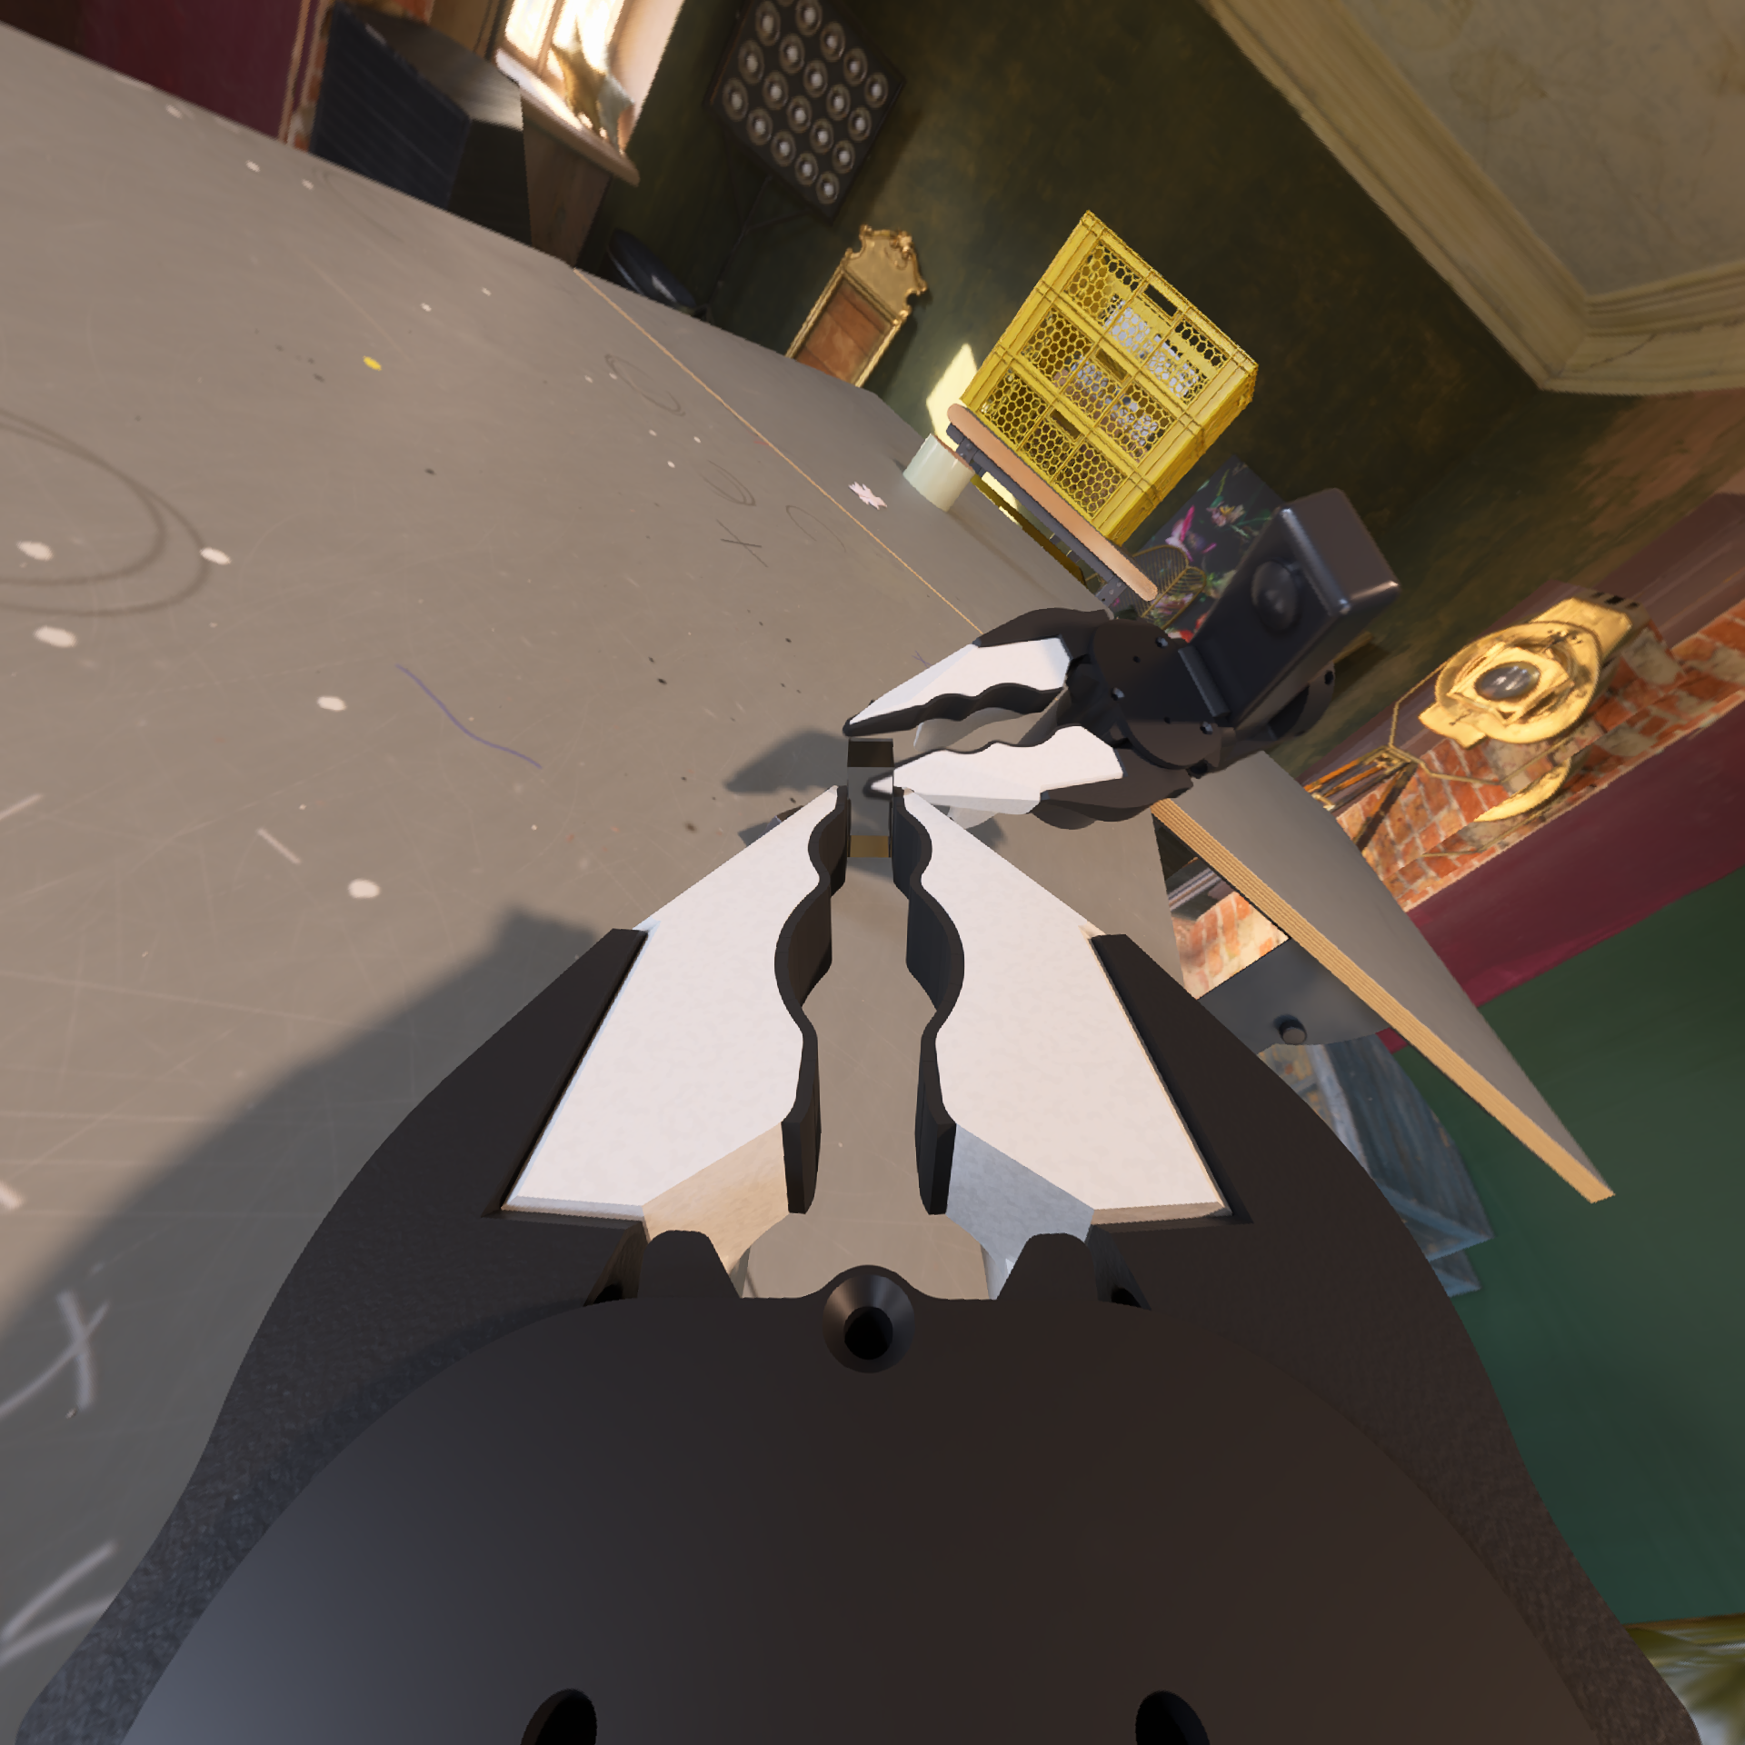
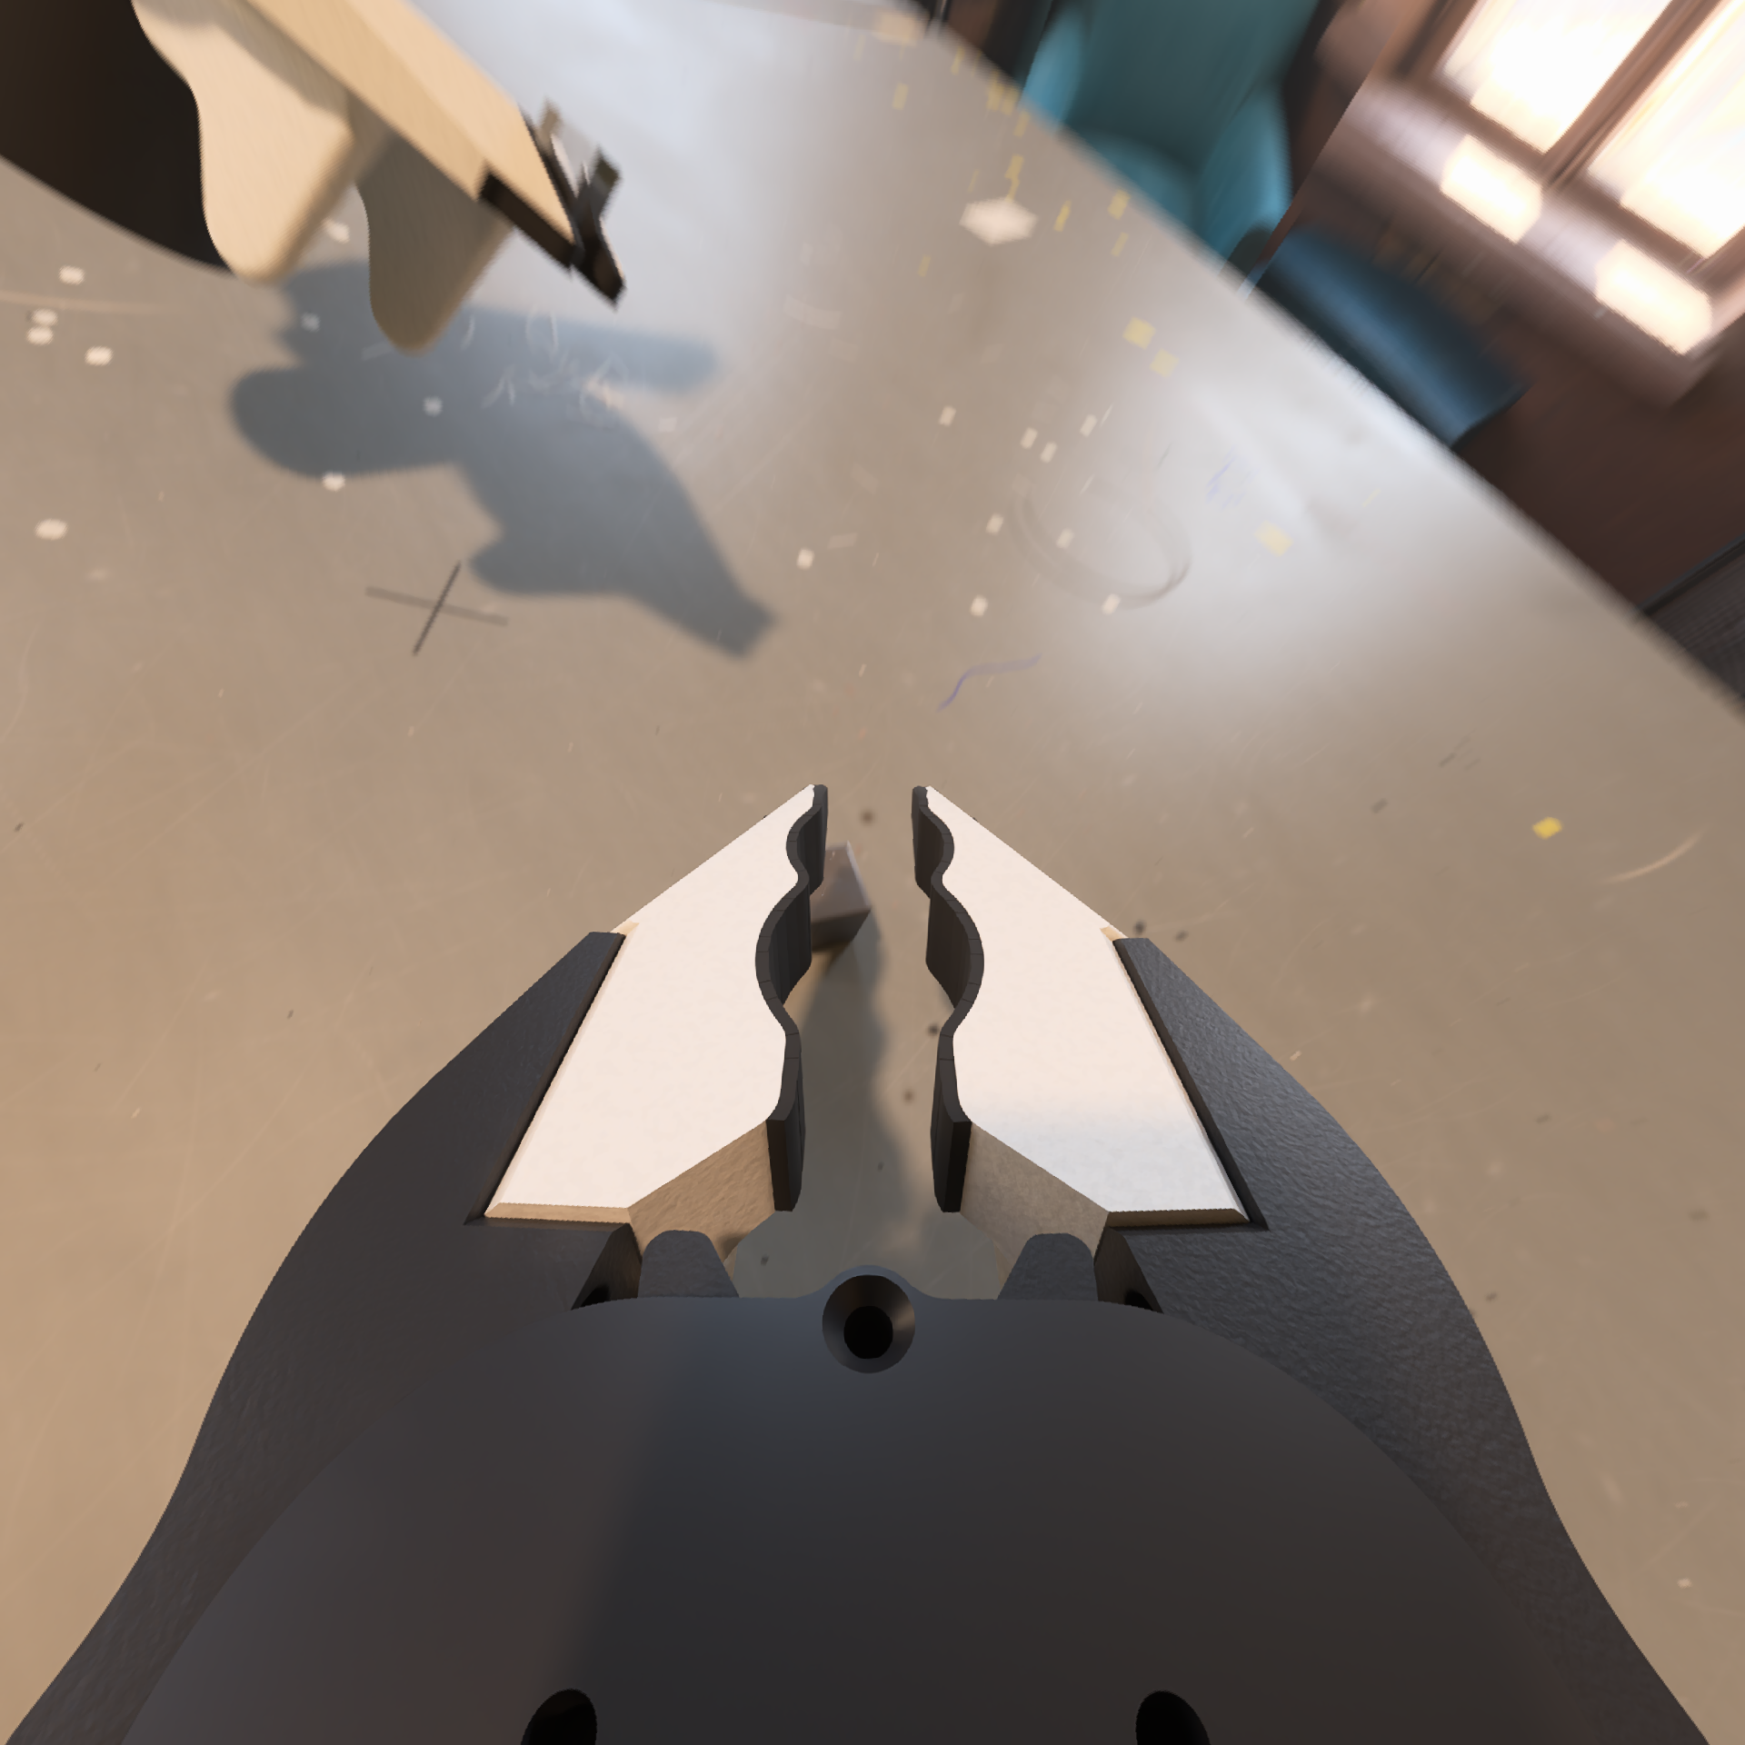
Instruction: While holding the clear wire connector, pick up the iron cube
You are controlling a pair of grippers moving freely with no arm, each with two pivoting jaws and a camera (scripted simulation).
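Note:
My left gripper [image 1: 869,801] is shut on the clear wire connector [image 1: 869,817], a small see-through piece with dark and gold parts, pinched at the fingertips above the grey table [image 1: 378,567]. The same gripper and connector [image 2: 590,212] show at the top left of the right wrist view. My right gripper [image 2: 869,803] is open and low over the table. The iron cube [image 2: 840,897], small and grey, lies between its fingers, close against the left finger, with a gap to the right finger. In the left wrist view the right gripper [image 1: 861,755] comes in from the right, tips just beyond the connector.
The table's plywood edge [image 1: 1369,991] runs close behind the right gripper. A yellow crate [image 1: 1105,378] and a pale cup [image 1: 935,472] stand at the far end. A teal chair [image 2: 1228,142] is beyond the table.

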